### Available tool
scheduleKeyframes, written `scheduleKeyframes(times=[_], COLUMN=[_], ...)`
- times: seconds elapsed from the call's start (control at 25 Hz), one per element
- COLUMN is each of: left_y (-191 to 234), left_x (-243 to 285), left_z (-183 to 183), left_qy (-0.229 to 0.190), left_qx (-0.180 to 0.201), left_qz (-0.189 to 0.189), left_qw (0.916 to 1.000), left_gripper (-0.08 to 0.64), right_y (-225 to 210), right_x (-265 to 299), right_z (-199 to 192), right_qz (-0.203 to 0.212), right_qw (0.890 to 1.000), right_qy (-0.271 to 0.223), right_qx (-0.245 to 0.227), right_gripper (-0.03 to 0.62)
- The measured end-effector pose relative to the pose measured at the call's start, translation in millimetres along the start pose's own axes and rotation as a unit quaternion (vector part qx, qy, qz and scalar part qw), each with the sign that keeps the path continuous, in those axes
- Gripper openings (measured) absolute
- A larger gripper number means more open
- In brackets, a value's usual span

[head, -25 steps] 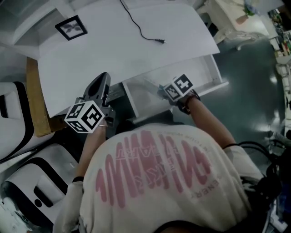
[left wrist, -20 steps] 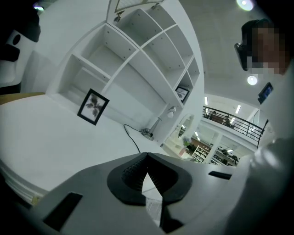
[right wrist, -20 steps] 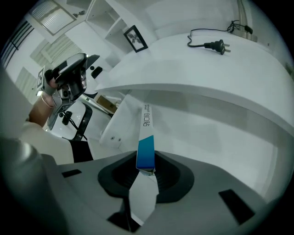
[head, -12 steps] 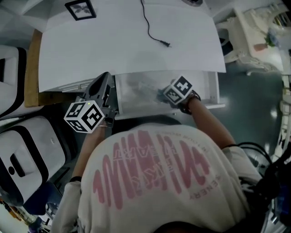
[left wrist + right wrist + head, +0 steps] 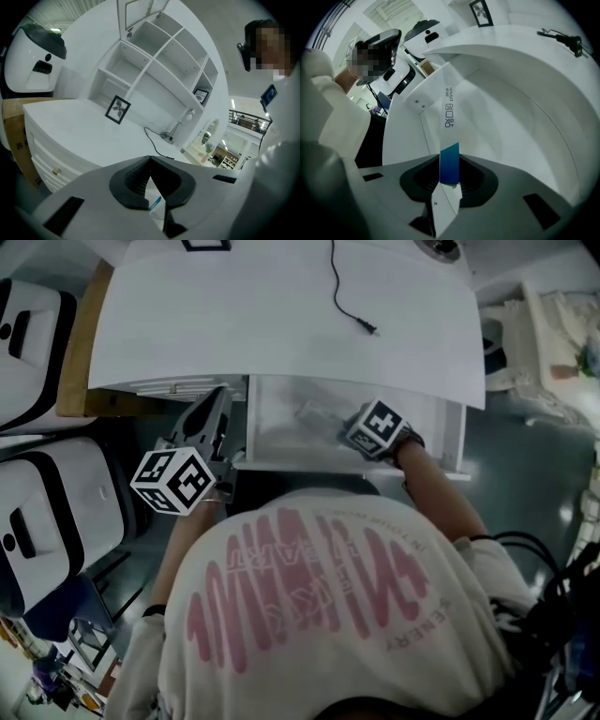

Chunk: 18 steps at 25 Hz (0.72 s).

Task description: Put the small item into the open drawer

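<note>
The white drawer (image 5: 281,427) stands pulled out from under the white desk (image 5: 281,334). My right gripper (image 5: 345,432) reaches down into it, its marker cube (image 5: 377,427) on top. In the right gripper view the right gripper (image 5: 450,161) is shut on a small white and blue box (image 5: 450,166), with the drawer's white walls (image 5: 412,122) all round it. The box (image 5: 317,414) shows faintly over the drawer floor. My left gripper (image 5: 220,397) hangs just left of the drawer front. Its jaws (image 5: 150,159) meet at the tips and hold nothing.
A black cable (image 5: 347,296) lies on the desk, and a framed picture (image 5: 117,109) stands before a white shelf unit (image 5: 154,70). Closed drawers (image 5: 169,387) are left of the open one. A brown board (image 5: 80,352) and white and black machines (image 5: 47,512) stand at the left.
My right gripper has sunk deeper into the drawer and rolled, with the box still in it. The left gripper has shifted a little beside the drawer front. The head view has swung round.
</note>
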State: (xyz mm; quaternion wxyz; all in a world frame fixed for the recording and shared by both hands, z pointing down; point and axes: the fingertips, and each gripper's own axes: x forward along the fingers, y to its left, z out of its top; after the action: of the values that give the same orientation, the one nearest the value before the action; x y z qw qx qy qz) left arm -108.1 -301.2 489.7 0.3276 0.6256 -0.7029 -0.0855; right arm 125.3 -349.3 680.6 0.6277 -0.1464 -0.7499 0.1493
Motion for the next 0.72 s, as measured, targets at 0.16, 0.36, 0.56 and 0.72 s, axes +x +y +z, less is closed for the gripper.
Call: scheduleKeyframes(times=[0.16, 0.36, 0.56, 0.72], left_y=[1.7, 0.3, -2.6, -7.2], left_x=[-5.7, -6.2, -3.4, 0.2], left_z=[0.3, 2.8, 0.1, -3.0], left_qy=[-0.002, -0.005, -0.002, 0.000], left_qx=[0.002, 0.007, 0.005, 0.005], left_qz=[0.008, 0.009, 0.004, 0.000], left_qw=[1.0000, 0.9999, 1.0000, 1.0000], left_gripper=[0.029, 0.029, 0.029, 0.029], right_y=[-3.0, -9.8, -18.8, -28.5], right_x=[1.0, -0.7, -2.4, -4.6], right_z=[1.5, 4.7, 6.1, 6.2], right_qz=[-0.002, -0.016, -0.041, -0.058], right_qw=[1.000, 1.000, 0.998, 0.996], right_qy=[-0.007, -0.025, -0.050, -0.065], right_qx=[-0.003, 0.002, 0.008, 0.019], right_gripper=[0.103, 0.123, 0.153, 0.193])
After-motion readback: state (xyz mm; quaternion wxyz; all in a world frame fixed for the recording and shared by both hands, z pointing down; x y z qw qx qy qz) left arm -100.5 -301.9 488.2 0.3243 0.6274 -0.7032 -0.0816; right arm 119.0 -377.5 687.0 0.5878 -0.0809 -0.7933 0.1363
